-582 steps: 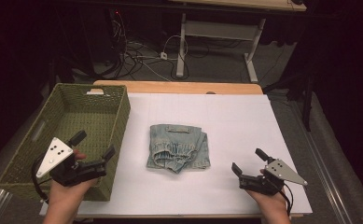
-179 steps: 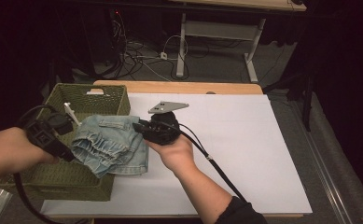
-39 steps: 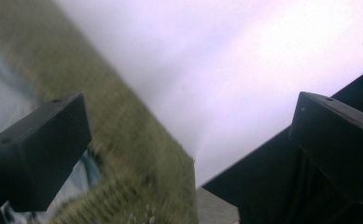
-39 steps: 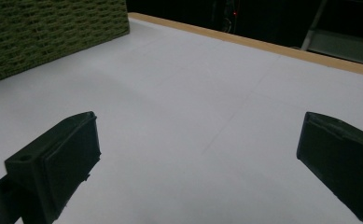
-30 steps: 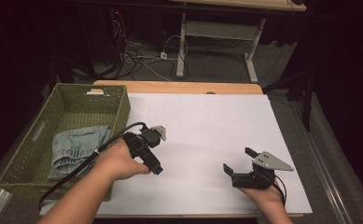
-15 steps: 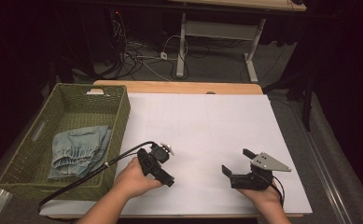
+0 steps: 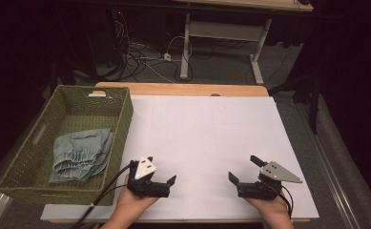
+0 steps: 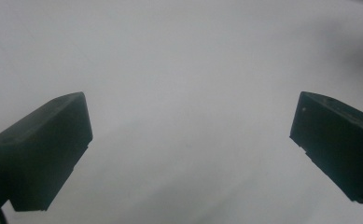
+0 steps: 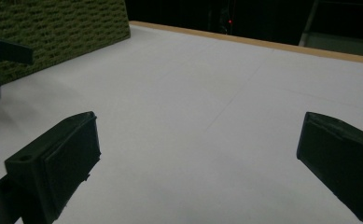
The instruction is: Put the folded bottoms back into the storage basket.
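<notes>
denim is where the work centres: the folded pale blue denim shorts with a gathered waistband (image 7: 82, 155) lie inside the green woven rectangular basket (image 7: 126, 112), on its floor toward the near end, flat and roughly squared up, which suits a garment meant to be stored rather than dropped in a heap. the basket stands on the left edge of the table, half off the white paper sheet covering the wooden table (image 7: 207, 133), so the sheet itself is bare work space. both tools sit low at the near edge of that sheet, well apart from each other and from the shorts. the left gripper (image 7: 170, 183), held in a hand (image 7: 134, 202), rests just beside the basket's near right corner with its jaws spread wide and nothing between them; its own camera looks down between the two black pads (image 8: 48, 149) at plain white paper. the right gripper (image 7: 246, 172) is likewise splayed and empty, pointing across the sheet toward the basket wall (image 9: 53, 32). as a judgement, this mirrored, hands-down pose with nothing gripped reads as a rest position: the garment looks put away and neither claw is aimed at it.
</notes>
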A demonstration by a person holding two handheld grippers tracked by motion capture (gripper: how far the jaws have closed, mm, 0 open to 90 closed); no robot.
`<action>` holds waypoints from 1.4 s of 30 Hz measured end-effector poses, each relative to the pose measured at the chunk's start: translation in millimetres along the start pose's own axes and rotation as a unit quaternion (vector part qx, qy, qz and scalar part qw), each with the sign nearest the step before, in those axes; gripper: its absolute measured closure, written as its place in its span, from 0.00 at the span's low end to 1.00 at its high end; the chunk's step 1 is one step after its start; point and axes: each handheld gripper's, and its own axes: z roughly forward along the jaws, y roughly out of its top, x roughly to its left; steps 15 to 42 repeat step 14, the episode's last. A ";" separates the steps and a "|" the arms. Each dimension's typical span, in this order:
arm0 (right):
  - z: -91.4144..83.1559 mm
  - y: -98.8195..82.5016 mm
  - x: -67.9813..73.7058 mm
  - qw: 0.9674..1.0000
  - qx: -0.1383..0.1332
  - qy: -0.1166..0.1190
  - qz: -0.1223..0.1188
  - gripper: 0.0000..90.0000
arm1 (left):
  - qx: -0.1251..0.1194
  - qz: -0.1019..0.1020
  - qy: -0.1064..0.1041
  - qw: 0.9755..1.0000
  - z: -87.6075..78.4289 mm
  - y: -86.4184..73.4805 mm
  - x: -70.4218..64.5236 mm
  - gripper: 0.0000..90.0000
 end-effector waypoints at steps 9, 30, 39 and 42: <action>-24.3 -4.0 -0.6 0.999 -0.037 -0.015 0.011 0.00 | -0.017 -0.019 -0.032 0.999 -4.8 -10.0 2.1 0.00; -15.9 -5.7 -2.6 0.999 -0.036 -0.018 0.012 0.00 | -0.011 -0.022 -0.028 0.999 0.8 -7.4 6.2 0.00; -15.9 -5.7 -2.6 0.999 -0.036 -0.018 0.012 0.00 | -0.011 -0.022 -0.028 0.999 0.8 -7.4 6.2 0.00; -15.9 -5.7 -2.6 0.999 -0.036 -0.018 0.012 0.00 | -0.011 -0.022 -0.028 0.999 0.8 -7.4 6.2 0.00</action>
